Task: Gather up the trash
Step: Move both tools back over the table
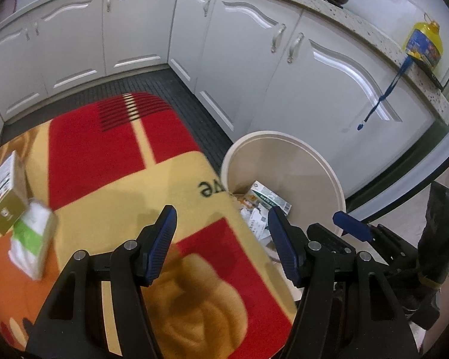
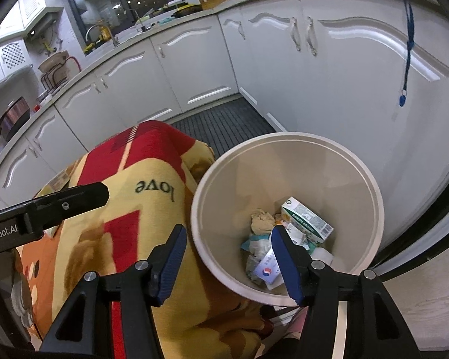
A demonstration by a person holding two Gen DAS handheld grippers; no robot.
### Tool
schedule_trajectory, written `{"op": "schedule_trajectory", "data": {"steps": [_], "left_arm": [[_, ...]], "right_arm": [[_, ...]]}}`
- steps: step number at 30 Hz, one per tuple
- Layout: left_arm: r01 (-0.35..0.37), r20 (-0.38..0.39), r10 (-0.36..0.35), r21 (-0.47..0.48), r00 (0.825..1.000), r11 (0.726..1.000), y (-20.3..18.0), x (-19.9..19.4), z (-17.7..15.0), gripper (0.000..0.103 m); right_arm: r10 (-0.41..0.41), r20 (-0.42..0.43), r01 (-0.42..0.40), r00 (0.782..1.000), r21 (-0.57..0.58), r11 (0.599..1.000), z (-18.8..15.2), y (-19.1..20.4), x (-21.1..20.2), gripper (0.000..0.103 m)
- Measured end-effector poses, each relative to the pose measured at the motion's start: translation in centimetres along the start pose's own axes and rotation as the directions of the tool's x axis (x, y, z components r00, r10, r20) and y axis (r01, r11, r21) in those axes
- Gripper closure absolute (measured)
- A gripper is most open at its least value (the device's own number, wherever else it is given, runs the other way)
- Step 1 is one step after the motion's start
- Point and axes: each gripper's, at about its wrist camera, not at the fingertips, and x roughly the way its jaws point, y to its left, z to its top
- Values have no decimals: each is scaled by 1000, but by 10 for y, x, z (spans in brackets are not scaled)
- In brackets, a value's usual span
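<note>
Our left gripper point(image 1: 221, 224) and right gripper point(image 2: 229, 239) gape empty; the round cream plastic bin point(image 2: 371, 185) stands against the red-and-yellow blanket's edge point(image 2: 176, 179).

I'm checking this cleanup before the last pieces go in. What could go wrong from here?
The green-and-white packet and olive box lie at the cloth's far edge; a reach by the left tool might push them off. The bin stands below the cloth's edge, so a short drop may miss.
</note>
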Motion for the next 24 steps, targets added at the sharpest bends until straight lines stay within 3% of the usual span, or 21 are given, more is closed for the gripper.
{"op": "schedule_trajectory", "data": {"steps": [13,24], "left_arm": [[-42,22,44,-89,999,995,53,-43,-11,41],[-170,17,178,-216,984,962,134,-70,14,36]], "right_arm": [[68,15,-67,998,-73,995,5,49,-7,40],[123,-5,-122,992,-143,982,2,90,-1,39]]}}
